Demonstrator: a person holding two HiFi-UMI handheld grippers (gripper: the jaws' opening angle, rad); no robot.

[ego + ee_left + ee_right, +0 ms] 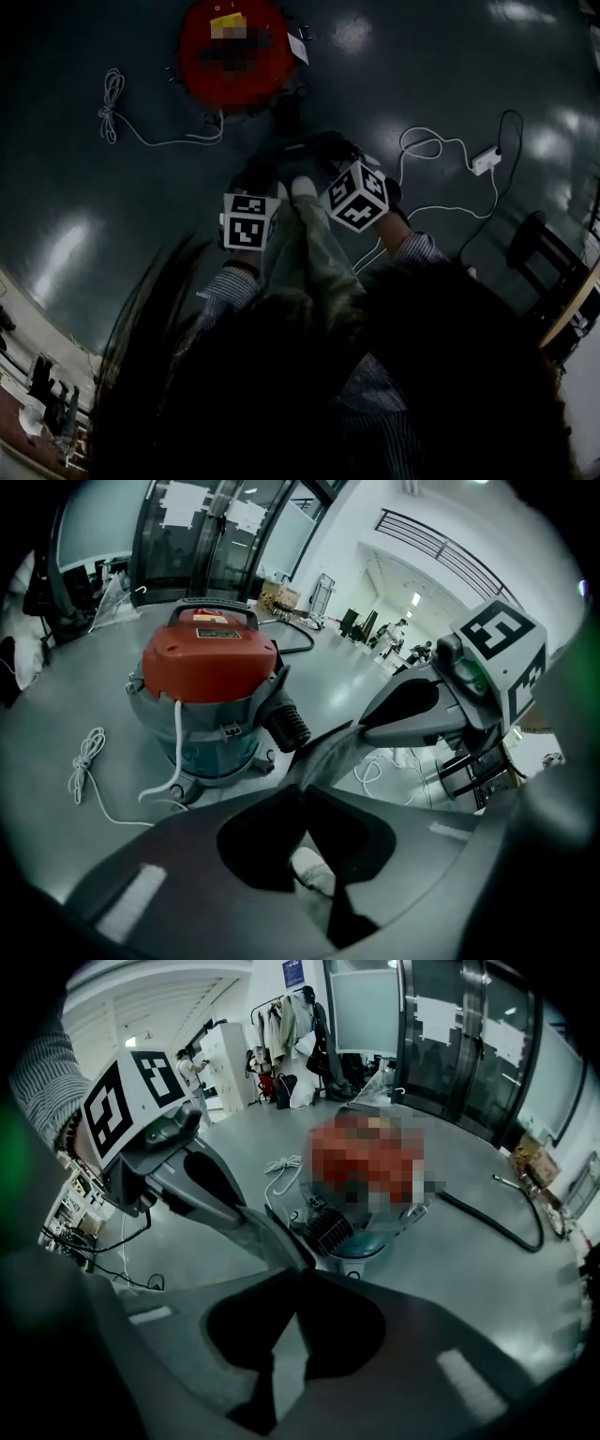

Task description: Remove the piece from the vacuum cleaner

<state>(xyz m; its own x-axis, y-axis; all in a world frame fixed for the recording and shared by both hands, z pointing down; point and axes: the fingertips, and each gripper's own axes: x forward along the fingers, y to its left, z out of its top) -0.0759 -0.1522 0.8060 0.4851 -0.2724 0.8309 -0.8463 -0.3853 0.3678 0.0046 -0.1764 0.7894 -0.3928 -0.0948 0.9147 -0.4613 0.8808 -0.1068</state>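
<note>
In the head view the person's dark hair (375,403) fills the lower half, and the 2 marker cubes (251,221) cover the tool tips. Only the gripper views show the grip. The left tool (302,789) and right tool (298,1267) are each pinched shut on one end of a thin grey piece (330,754), which is stretched between them in front of the vacuum cleaner (211,696) on the floor (422,75). The label (211,617) on its red lid is too small to read.

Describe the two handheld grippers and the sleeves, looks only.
The left gripper and right gripper have dark grey moulded jaws tapering to narrow tips, pale rectangular patches on the jaw bodies. Each carries a white marker cube with black square patterns. Both wrists show striped sleeves, light and dark.
</note>
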